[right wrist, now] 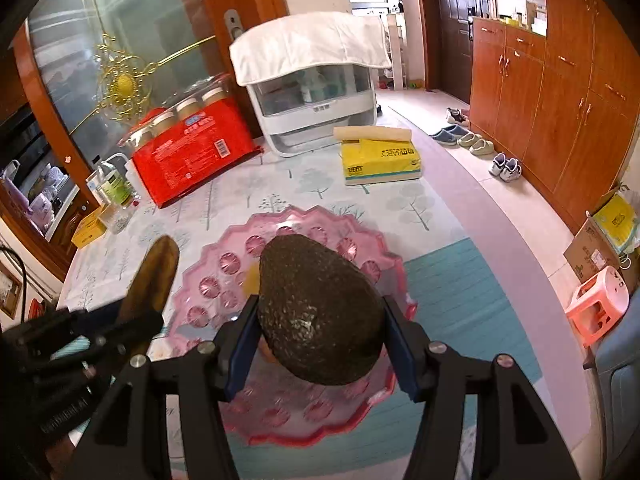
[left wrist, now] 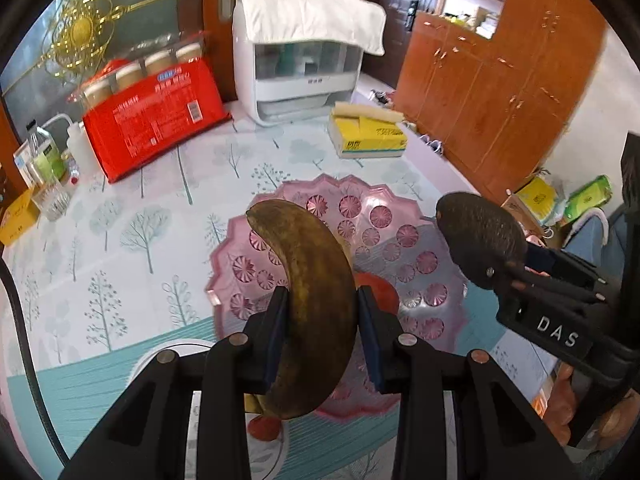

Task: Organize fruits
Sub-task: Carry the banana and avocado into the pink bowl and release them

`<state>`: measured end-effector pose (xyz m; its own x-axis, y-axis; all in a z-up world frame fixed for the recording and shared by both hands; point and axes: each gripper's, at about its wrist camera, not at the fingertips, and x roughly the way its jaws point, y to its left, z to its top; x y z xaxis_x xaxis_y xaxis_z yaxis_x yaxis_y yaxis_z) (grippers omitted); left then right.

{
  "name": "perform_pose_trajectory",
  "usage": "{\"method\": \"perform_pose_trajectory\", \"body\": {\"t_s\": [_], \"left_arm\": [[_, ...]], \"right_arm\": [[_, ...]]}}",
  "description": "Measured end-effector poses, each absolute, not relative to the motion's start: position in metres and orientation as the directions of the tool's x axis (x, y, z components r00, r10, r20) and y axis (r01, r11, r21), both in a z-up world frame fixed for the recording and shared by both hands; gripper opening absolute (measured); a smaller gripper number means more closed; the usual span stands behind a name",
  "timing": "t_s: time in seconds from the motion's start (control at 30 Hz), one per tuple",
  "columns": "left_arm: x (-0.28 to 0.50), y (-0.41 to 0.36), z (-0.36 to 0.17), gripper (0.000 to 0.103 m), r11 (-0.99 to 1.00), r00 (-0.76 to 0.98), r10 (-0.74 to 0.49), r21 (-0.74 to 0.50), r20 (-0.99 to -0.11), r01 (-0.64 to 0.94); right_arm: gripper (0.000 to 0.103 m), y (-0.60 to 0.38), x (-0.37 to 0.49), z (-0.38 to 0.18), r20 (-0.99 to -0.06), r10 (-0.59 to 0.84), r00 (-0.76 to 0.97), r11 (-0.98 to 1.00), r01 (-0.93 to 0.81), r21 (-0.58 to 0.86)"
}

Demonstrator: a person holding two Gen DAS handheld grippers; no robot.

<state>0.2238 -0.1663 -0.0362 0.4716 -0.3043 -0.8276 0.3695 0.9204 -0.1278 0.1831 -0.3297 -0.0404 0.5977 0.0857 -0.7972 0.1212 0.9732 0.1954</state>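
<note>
Wooden cabinets [right wrist: 560,92] line the far right wall, and shoes [right wrist: 472,140] sit on the floor beside them. Nearer, the worktop [left wrist: 120,220] is covered by a cloth printed with pale trees and a teal band.

At its far edge stands a white appliance [left wrist: 296,80] with a white cloth [left wrist: 308,12] draped over its top. To its left leans a red package [left wrist: 156,120] holding a row of jars. A yellow tissue box [left wrist: 368,136] lies to the appliance's right. Bottles [left wrist: 44,156] cluster at the left edge.

A pink scalloped plate [right wrist: 360,236] with a pattern of round cut facets occupies the middle of the worktop, below both tools. Some red fruit [left wrist: 380,292] lies on it, largely hidden; its kind cannot be determined.

The left tool [left wrist: 322,328] is pinching a browned banana [left wrist: 312,300] across its middle, both blue pads pressed to the skin. The banana is held clear of the surface, above the plate's near rim, curving upward and away from the camera.

The right tool [right wrist: 320,344] is clamped on a dark avocado [right wrist: 316,312], one pad on each flank. The avocado hangs over the plate, narrow end pointing away.

The two tools stand side by side and apart, the left one's banana visible at the left edge of the right wrist view.
</note>
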Motion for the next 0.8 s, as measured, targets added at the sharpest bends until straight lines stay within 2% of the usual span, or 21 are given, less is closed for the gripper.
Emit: {"method": "perform_pose_trajectory", "body": {"t_s": [0.43,0.8], "left_arm": [[0.25,-0.195,-0.089,0.032,0.954,0.419,-0.225,-0.111,-0.88,0.28],[0.254,-0.205,-0.113,0.033,0.962,0.394,-0.187,-0.087,-0.9,0.257]], "right_arm": [[0.059,-0.34,0.226,-0.087,-0.847,0.117,0.518,0.977,0.093,0.192],[0.059,-0.339,0.241,-0.114,-0.879,0.125,0.461,0.98,0.08,0.181]]}}
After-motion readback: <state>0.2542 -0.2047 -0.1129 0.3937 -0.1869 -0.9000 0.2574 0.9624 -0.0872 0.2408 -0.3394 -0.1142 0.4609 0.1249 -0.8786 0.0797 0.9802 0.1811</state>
